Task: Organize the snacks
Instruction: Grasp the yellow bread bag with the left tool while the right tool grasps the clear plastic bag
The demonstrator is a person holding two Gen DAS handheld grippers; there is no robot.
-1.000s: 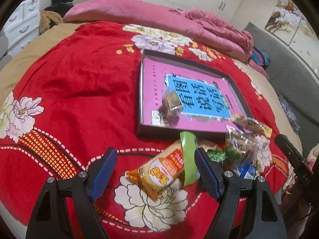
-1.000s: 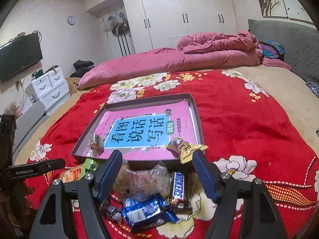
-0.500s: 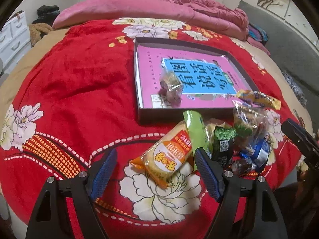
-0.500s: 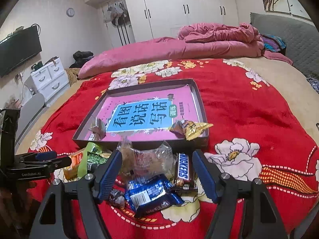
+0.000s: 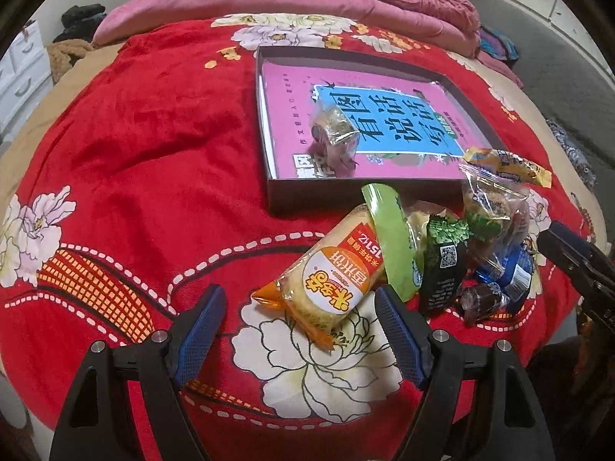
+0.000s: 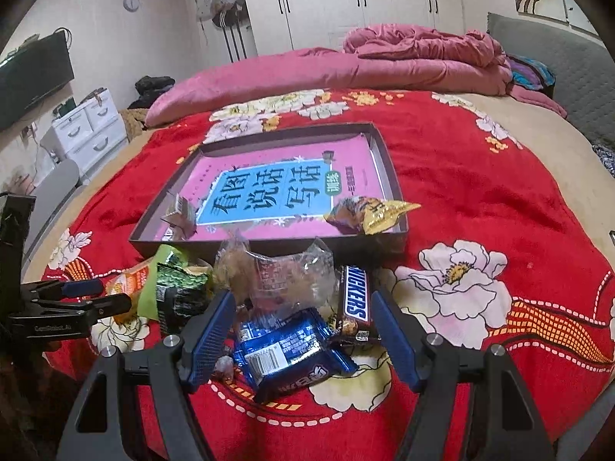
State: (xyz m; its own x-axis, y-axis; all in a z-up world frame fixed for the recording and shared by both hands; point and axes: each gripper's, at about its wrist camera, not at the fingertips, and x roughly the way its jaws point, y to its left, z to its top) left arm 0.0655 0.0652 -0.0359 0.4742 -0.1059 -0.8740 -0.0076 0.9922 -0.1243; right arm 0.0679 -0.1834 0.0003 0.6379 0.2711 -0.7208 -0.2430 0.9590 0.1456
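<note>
Several wrapped snacks lie heaped on the bed, just in front of the near wall of a shallow dark box (image 5: pixel 361 192). At the left end of the heap is an orange-and-cream rice cracker pack (image 5: pixel 330 284), a plump glossy cylinder lying tilted, with a flat green pouch (image 5: pixel 392 238) leaning against it. Beside these sit a black packet with green print (image 5: pixel 442 265), a crinkled clear bag (image 6: pixel 280 272) of brownish pieces, a long dark Snickers bar (image 6: pixel 355 303), and a shiny blue foil pack (image 6: pixel 284 353) nearest the right camera. A small dark wrapped candy (image 5: pixel 480 299) lies at the front edge of the pile.

Inside the box, on the smooth pink-and-blue book cover (image 5: pixel 384 115) that lines its floor, rests a small clear-wrapped block (image 5: pixel 334 130) near the left front corner. A gold-and-brown crimped wrapper (image 6: pixel 369 211) hangs over the box's right front corner.

The left tool (image 5: pixel 298 340) hovers with its blue ridged pads spread wide on either side of the rice cracker pack's near end, not pressing it. The right tool (image 6: pixel 301 340) is likewise spread, its pads straddling the blue foil pack and the Snickers bar without gripping either.

All of this sits on a plush red blanket (image 5: pixel 134 134) printed with pale peonies and dashed white curves. Beyond it lies a rumpled pink quilt (image 6: pixel 384 57).
</note>
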